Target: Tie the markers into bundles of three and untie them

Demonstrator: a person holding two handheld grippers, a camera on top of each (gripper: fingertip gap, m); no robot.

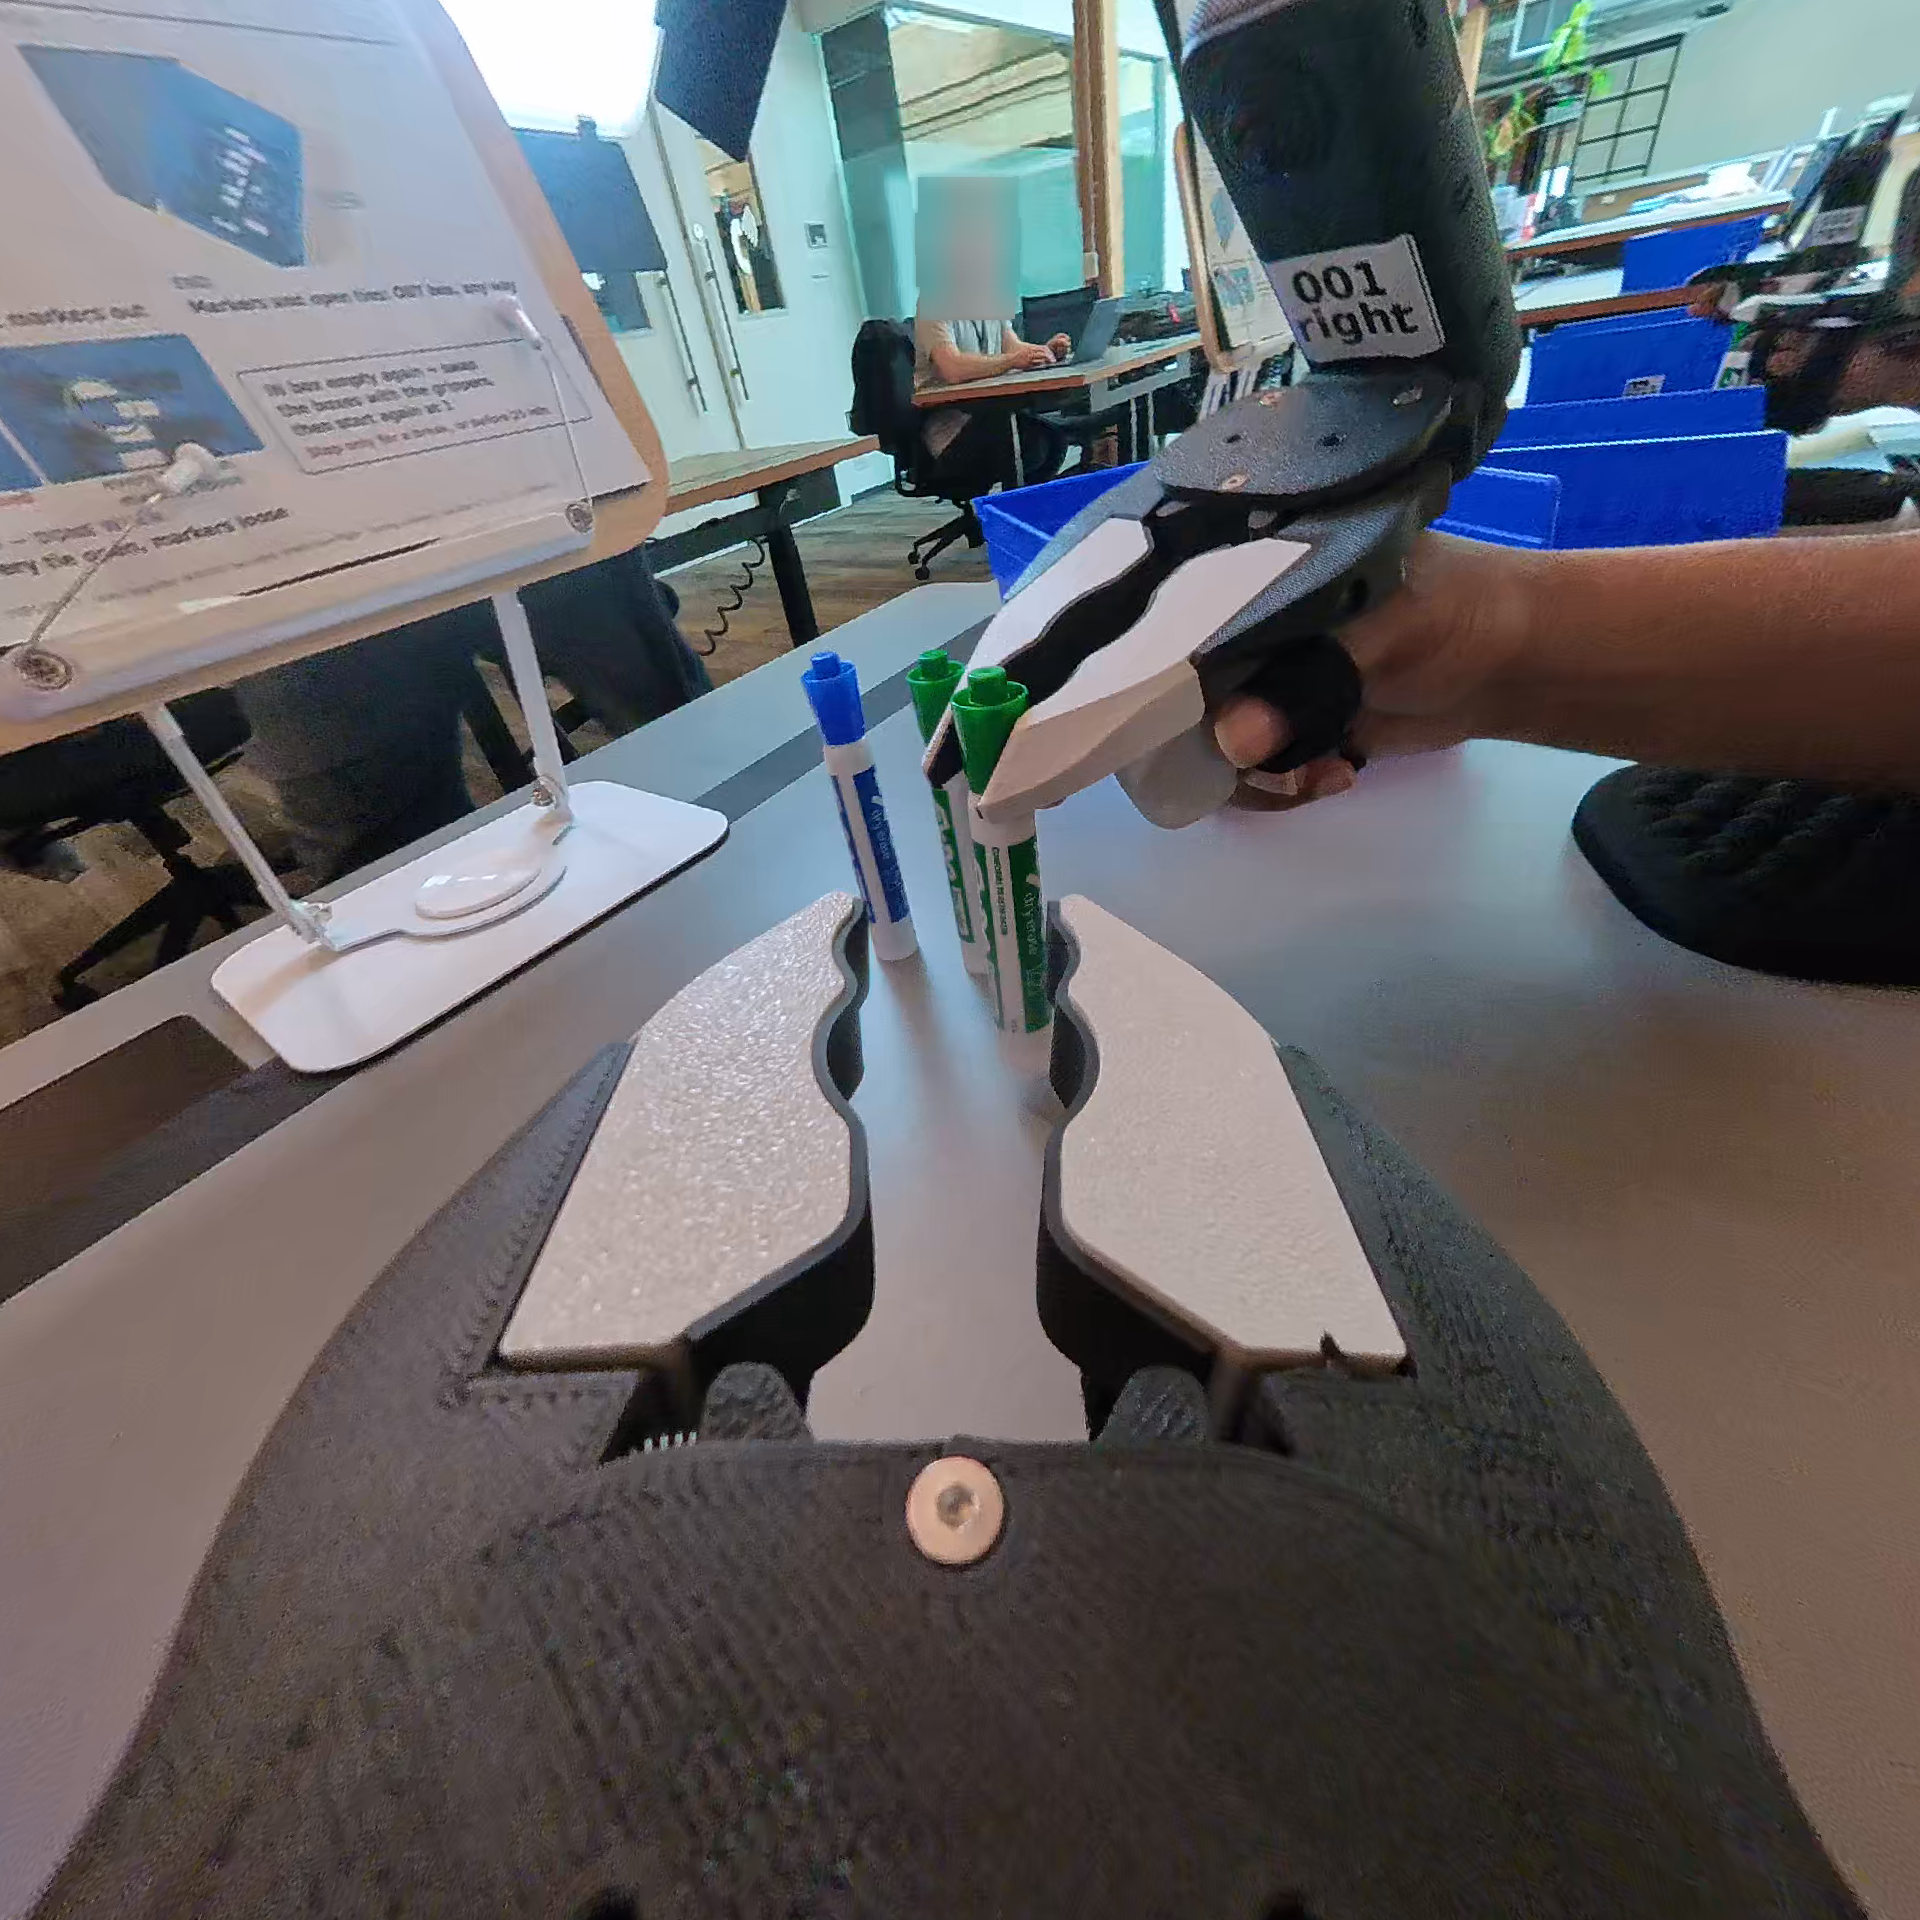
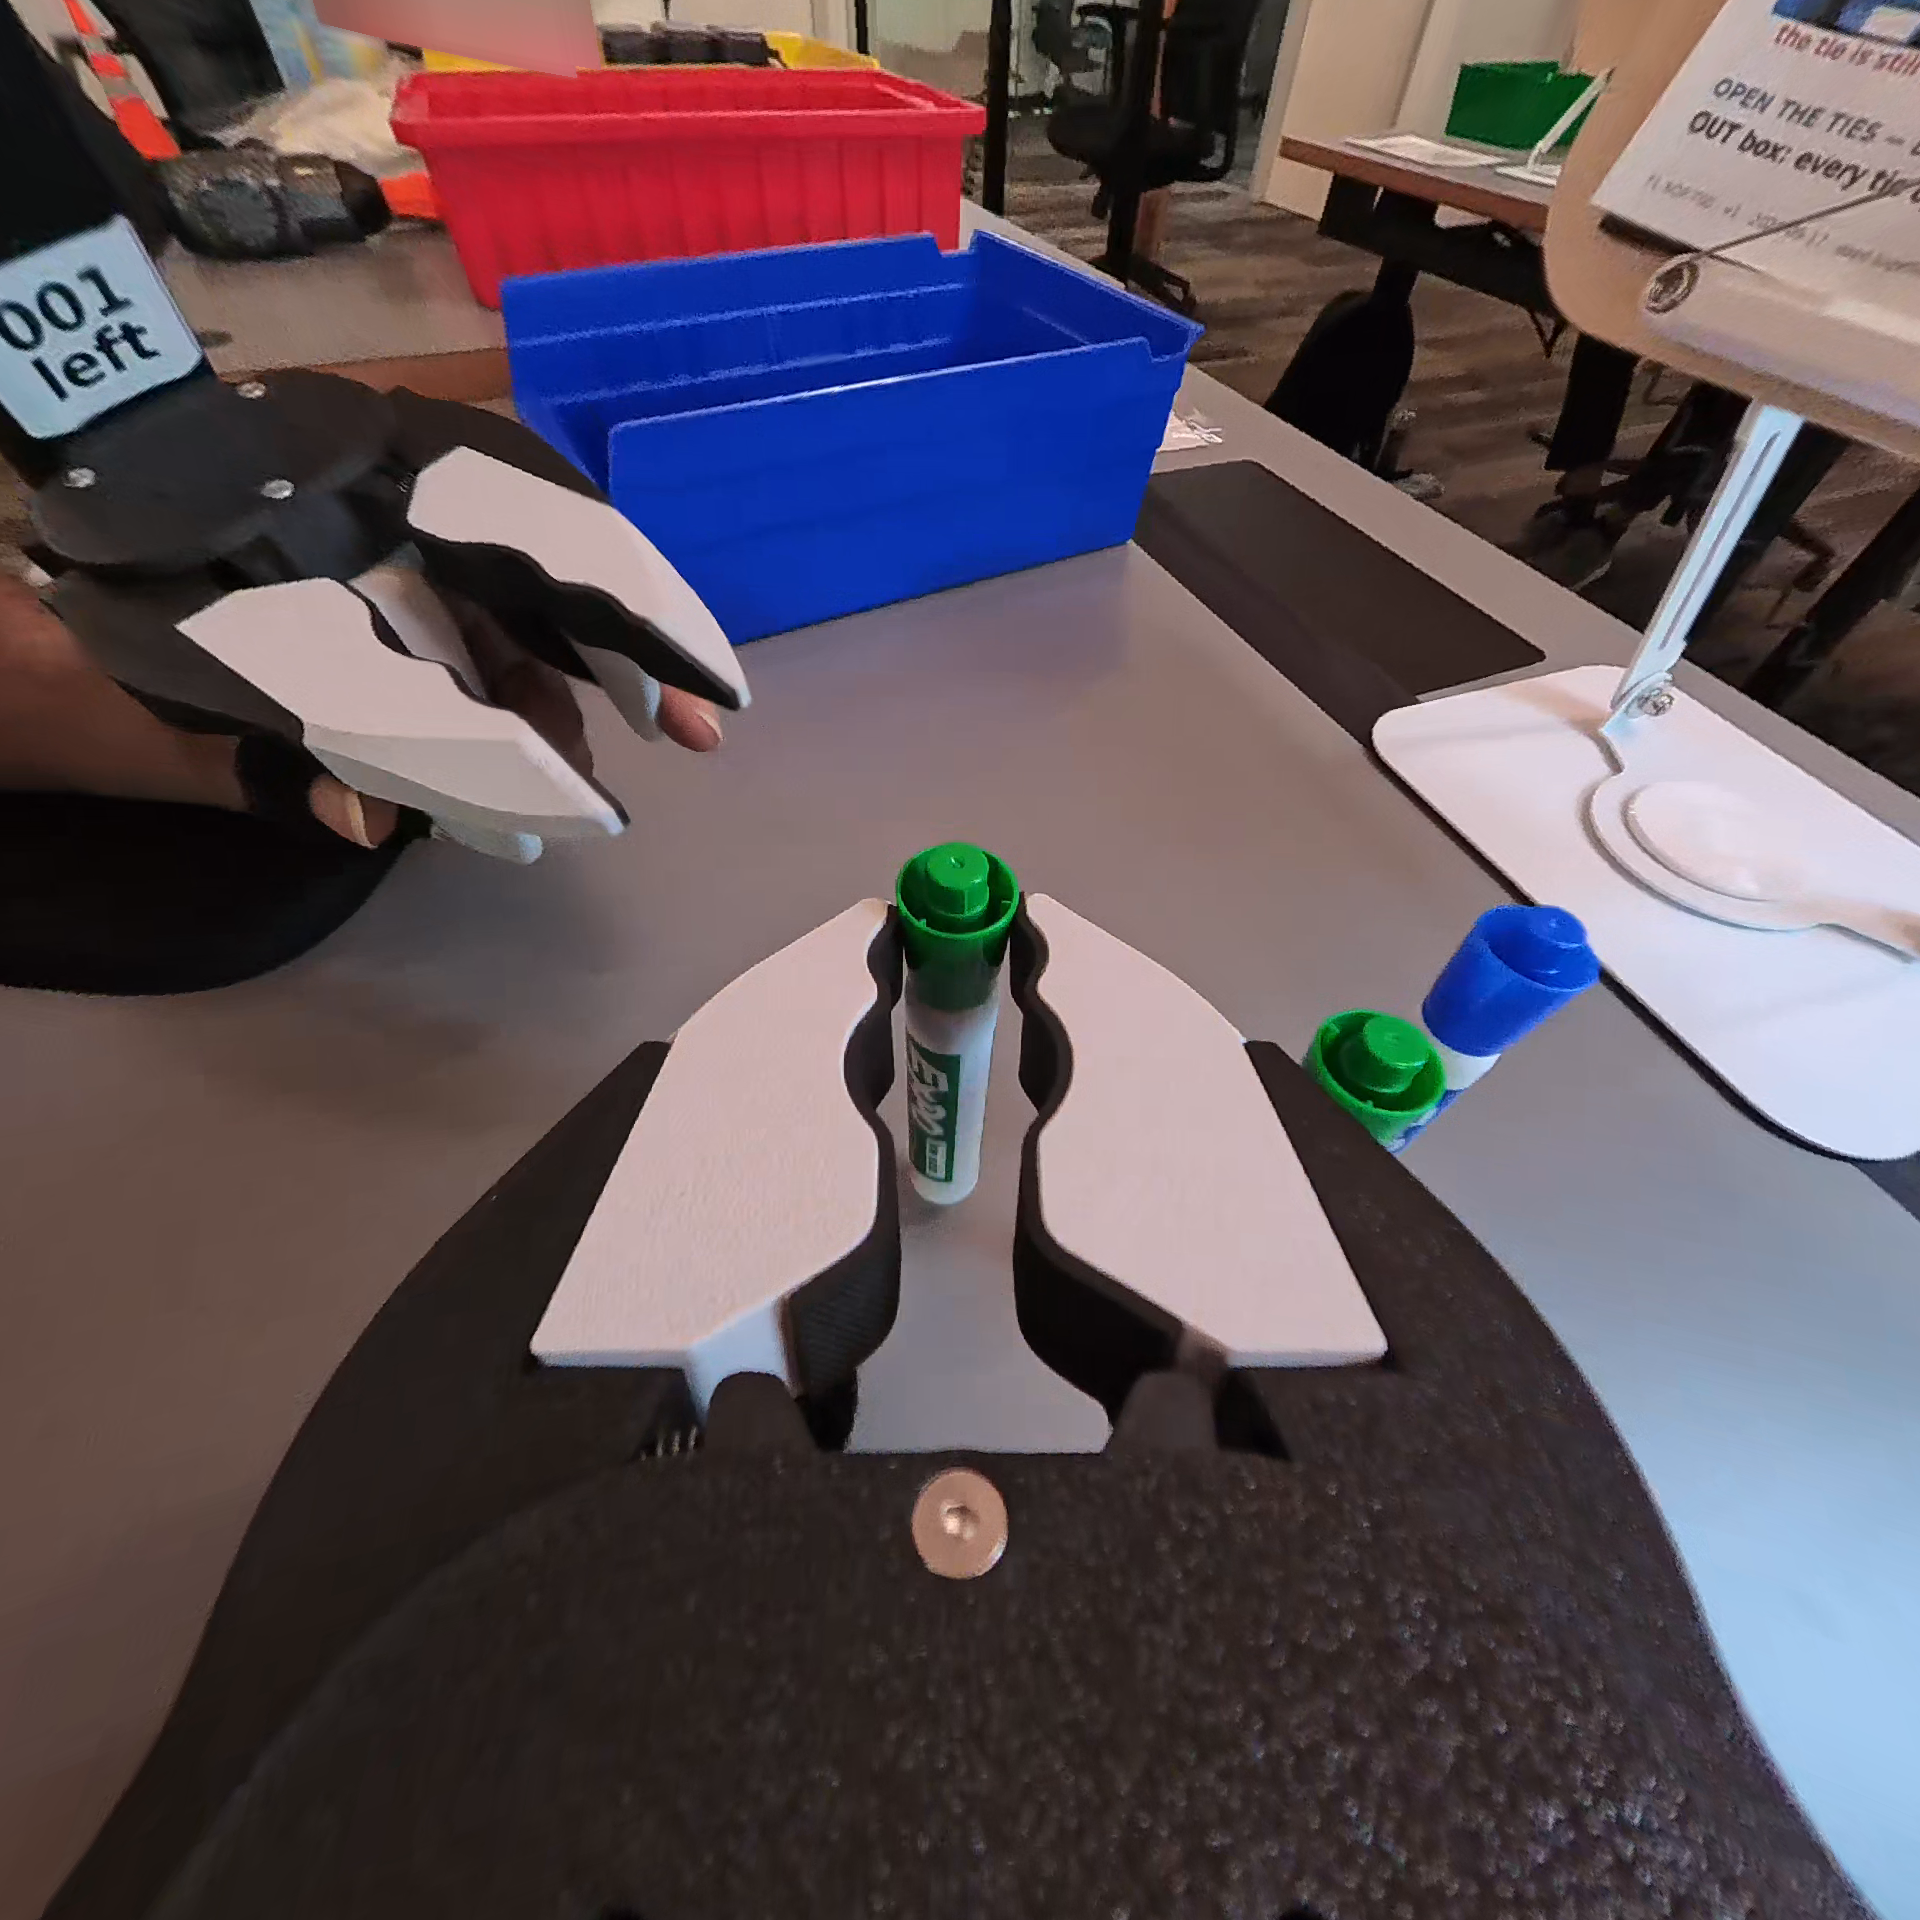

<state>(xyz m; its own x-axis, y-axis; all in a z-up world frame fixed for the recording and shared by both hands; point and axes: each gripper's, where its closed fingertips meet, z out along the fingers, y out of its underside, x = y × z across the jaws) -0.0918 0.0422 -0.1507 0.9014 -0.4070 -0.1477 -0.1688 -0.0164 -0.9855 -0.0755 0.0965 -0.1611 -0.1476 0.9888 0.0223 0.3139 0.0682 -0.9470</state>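
1. Three markers stand upright, caps up, on the grey worktop (image 1: 1351, 1039): a blue marker (image 1: 858, 805) and two green ones.
2. The right tool (image 2: 957, 909) is closed around the nearer green marker (image 2: 948, 1023), its fingertips (image 2: 1049, 930) pressing the barrel just under the cap while the base rests on the worktop.
3. The second green marker (image 2: 1374, 1070) stands just beside the blue marker, both close to the right tool's outer side and near the white stand base (image 2: 1662, 914).
4. The left tool (image 1: 956, 920) hangs low over the worktop with its jaws moderately apart and nothing between them; the markers stand just beyond its tips.
5. A blue bin (image 2: 862, 436) sits farther back on the worktop, with a red bin (image 2: 686, 156) behind it.
6. A white stand holds a printed instruction sheet (image 1: 281, 312) at the worktop's edge.
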